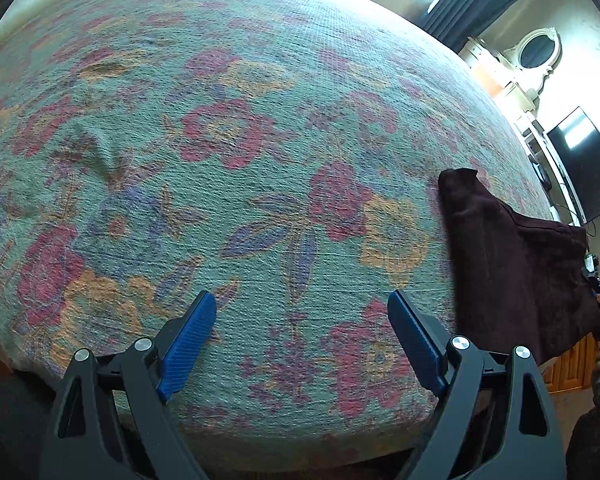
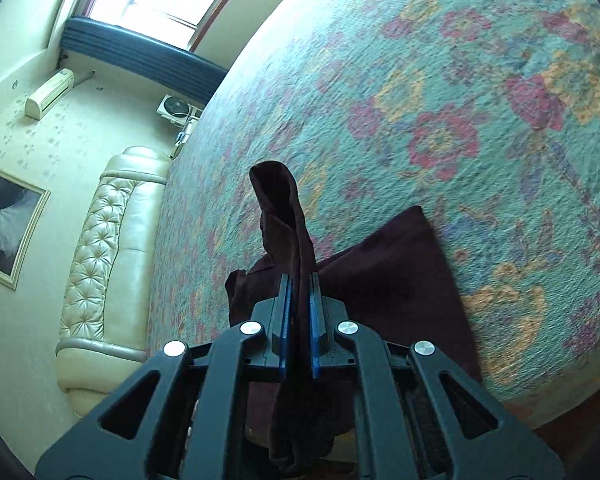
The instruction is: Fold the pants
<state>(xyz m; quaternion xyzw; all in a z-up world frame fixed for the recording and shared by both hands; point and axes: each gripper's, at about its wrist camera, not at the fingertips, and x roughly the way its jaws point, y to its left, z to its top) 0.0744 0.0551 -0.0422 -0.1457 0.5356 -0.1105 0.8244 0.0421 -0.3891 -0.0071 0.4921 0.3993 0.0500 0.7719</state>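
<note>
While my right gripper [image 2: 299, 300] is clenched on a fold of the pants [image 2: 388, 276], the rest of this dark cloth hangs down and lies partly on the bed [image 2: 440, 80], near its edge. My left gripper [image 1: 302, 312] is released, jaws wide, above the flowered cover, with the pants [image 1: 512, 256] to its right.

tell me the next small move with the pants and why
Probably lower the right gripper and lay the dark pants flat on the bedspread: it is shut on a bunched fold, the rest drapes, and the left gripper hovers open, holding nothing.
</note>
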